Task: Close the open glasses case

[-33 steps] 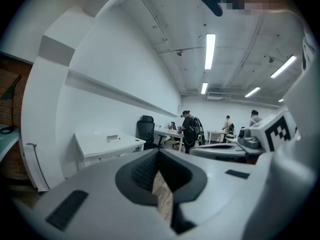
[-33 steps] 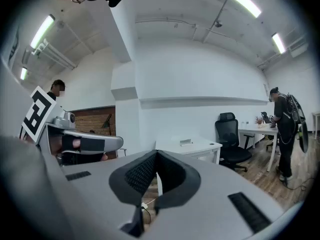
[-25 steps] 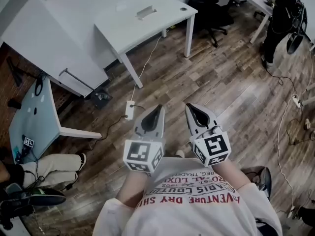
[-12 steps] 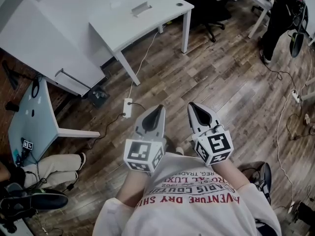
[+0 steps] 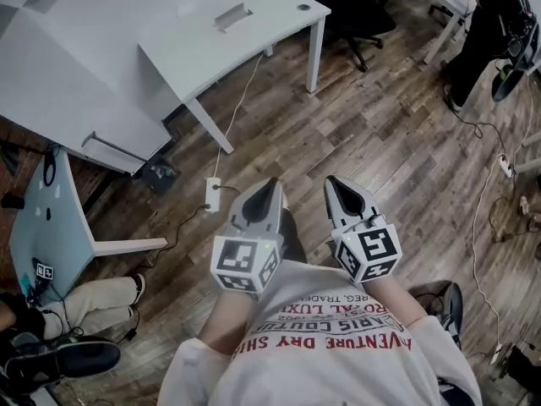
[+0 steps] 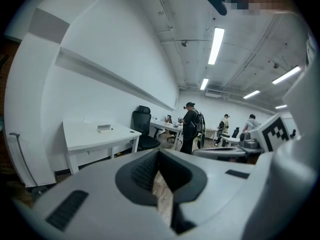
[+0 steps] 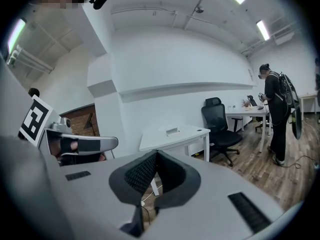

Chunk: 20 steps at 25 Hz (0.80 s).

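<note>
Hovering closed and empty: left gripper (image 5: 270,184), right gripper (image 5: 330,182).

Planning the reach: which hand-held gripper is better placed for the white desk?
Left, marginally: the left hand-held gripper is on the white desk's side, the right hand-held gripper farther. Both shut, empty.

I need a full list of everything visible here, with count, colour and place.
desk: one, white, top left
small object: one, pale grey, on the desk; kind unclear
office chair: one, black, beside the desk
side table: one, pale blue, left edge
power strip: one, white, on the wood floor
standing person: one, dark clothes, top right
seated person's leg: one, light trousers, bottom left
left tool: one, grey, shut, empty
right tool: one, grey, shut, empty
</note>
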Each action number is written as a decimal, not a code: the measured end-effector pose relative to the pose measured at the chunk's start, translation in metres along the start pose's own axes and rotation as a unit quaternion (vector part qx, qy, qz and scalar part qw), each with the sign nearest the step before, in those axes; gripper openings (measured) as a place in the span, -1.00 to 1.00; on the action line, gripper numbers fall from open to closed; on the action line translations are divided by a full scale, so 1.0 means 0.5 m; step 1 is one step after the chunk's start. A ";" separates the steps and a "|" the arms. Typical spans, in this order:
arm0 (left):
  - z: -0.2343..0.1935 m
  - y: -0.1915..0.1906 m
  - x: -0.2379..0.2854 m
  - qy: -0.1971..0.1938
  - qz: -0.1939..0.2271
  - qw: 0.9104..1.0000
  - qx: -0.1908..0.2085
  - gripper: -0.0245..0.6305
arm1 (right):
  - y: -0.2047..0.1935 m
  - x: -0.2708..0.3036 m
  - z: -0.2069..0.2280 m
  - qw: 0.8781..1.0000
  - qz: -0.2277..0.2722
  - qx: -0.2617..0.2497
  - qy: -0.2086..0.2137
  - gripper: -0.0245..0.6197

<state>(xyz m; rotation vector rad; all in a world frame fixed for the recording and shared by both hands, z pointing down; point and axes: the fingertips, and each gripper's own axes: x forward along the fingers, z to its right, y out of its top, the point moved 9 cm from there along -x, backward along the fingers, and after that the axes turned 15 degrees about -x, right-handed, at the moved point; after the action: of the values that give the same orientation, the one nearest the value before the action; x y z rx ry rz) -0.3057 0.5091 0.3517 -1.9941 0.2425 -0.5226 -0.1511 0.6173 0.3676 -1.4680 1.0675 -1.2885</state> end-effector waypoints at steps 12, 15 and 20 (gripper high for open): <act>-0.243 0.219 0.288 0.002 -0.010 1.000 -0.028 -0.91 | 0.102 0.375 0.151 0.999 -0.051 -0.003 -0.013 -0.89; -0.322 0.279 0.350 0.011 -0.003 0.999 -0.031 -0.91 | 0.133 0.476 0.175 0.998 -0.054 -0.012 -0.007 -0.89; -0.424 0.346 0.426 0.027 0.004 0.999 -0.034 -0.91 | 0.163 0.611 0.208 0.998 -0.055 -0.012 -0.001 -0.89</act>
<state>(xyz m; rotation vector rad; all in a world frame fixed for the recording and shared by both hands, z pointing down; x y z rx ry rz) -0.2055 0.1775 0.3361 -2.0461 0.3048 -0.5699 -0.0241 0.3102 0.3530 -1.5638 1.0151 -1.3555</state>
